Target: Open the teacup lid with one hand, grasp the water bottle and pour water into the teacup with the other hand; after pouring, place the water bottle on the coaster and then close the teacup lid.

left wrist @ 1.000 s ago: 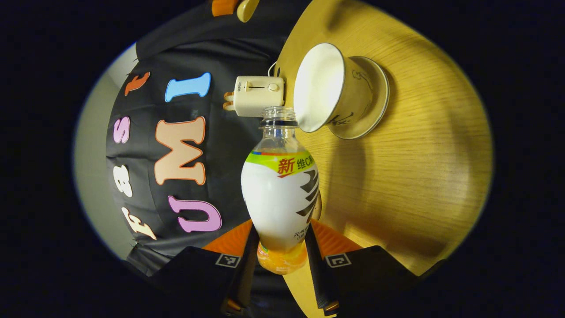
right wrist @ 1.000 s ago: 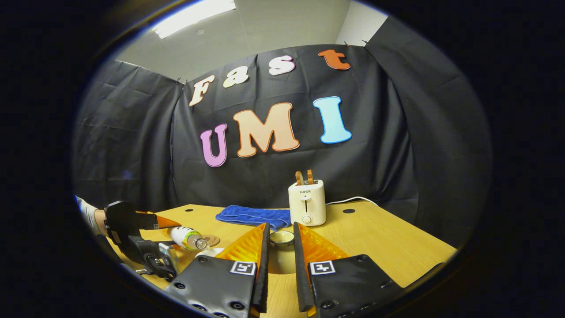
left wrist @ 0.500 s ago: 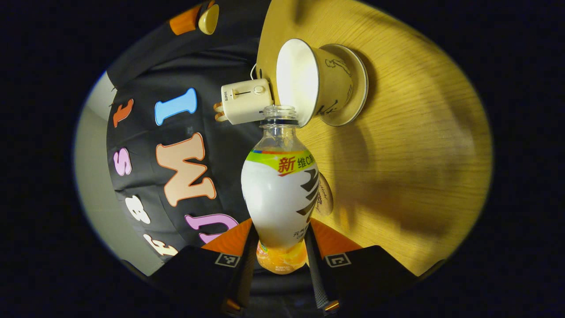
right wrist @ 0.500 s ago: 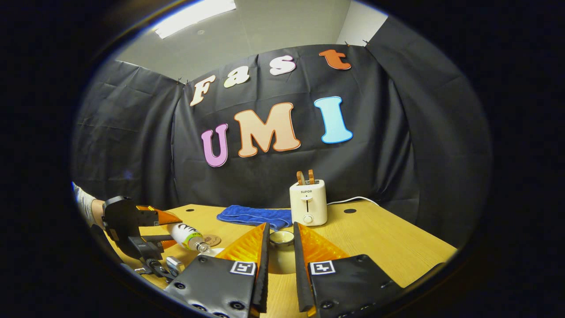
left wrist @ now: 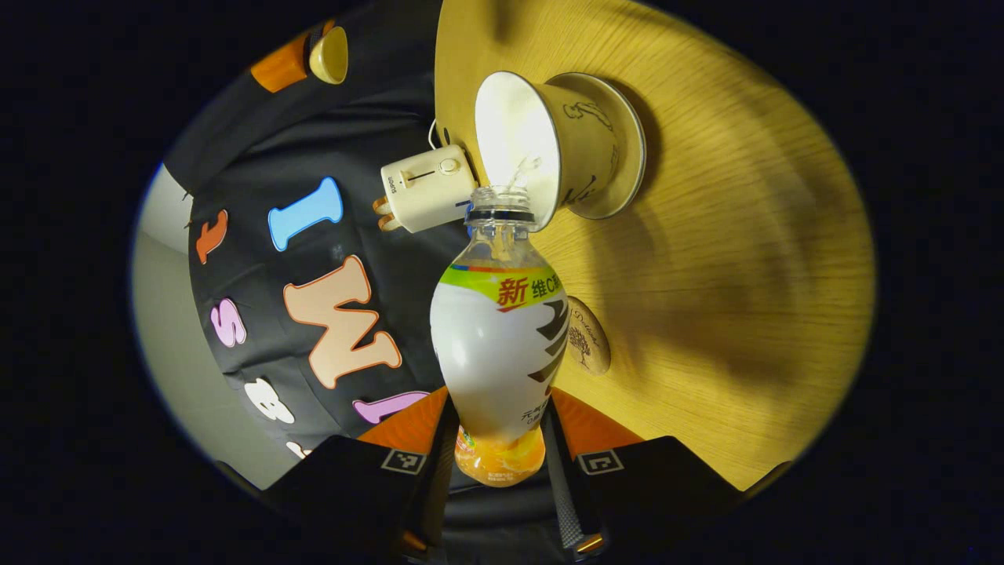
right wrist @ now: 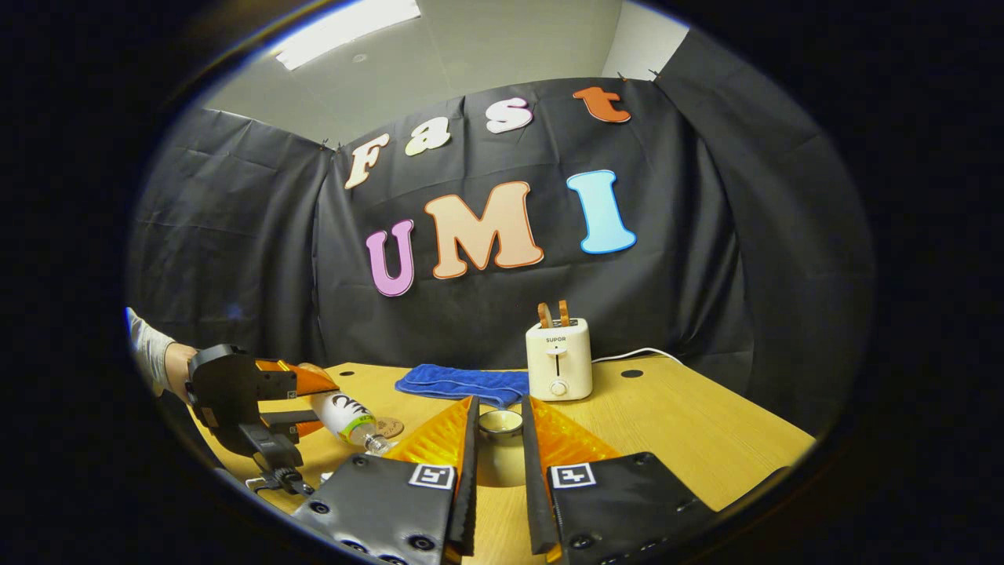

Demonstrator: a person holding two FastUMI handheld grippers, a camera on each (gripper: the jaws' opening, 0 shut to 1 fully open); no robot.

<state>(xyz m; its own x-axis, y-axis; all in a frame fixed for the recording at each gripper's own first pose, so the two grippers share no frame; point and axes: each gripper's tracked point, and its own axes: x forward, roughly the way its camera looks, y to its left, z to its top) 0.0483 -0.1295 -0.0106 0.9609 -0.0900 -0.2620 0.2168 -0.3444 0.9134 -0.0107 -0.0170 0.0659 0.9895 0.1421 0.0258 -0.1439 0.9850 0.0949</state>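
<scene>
Gripping the water bottle near its base, the left gripper holds it tipped — mouth at the rim of the teacup, a thin stream of water entering. The teacup stands uncovered on its saucer on the table; the coaster lies beside the bottle. The right gripper clamps the lid — raised above the table, toaster beyond.

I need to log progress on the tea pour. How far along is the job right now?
Done: the lid is off, gripped in the right gripper. In hand: the left gripper tips the water bottle and a stream enters the teacup. Left: stand the bottle on the coaster, then put the lid back on.
</scene>
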